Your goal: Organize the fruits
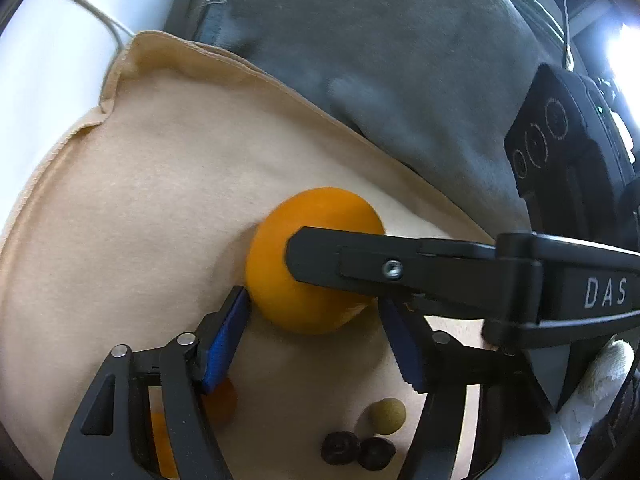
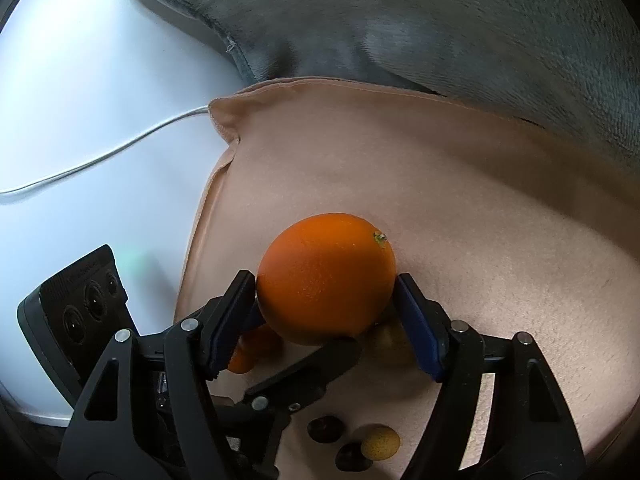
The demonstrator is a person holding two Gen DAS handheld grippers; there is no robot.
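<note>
A large orange (image 2: 325,278) is held between the blue pads of my right gripper (image 2: 326,308), above a beige cloth (image 2: 460,200). In the left wrist view the same orange (image 1: 276,264) sits just ahead of my left gripper (image 1: 314,332), whose jaws stand open around its near side. A finger (image 1: 360,264) of the right gripper crosses in front of the orange there. Below lie a small yellow-brown fruit (image 1: 387,416), two dark round fruits (image 1: 341,447) (image 1: 376,453), and smaller orange fruits (image 1: 220,400).
A grey plush blanket (image 1: 380,60) lies behind the cloth. A white surface (image 2: 80,120) with a white cable (image 2: 100,156) lies to the left. The small fruits also show in the right wrist view (image 2: 380,444).
</note>
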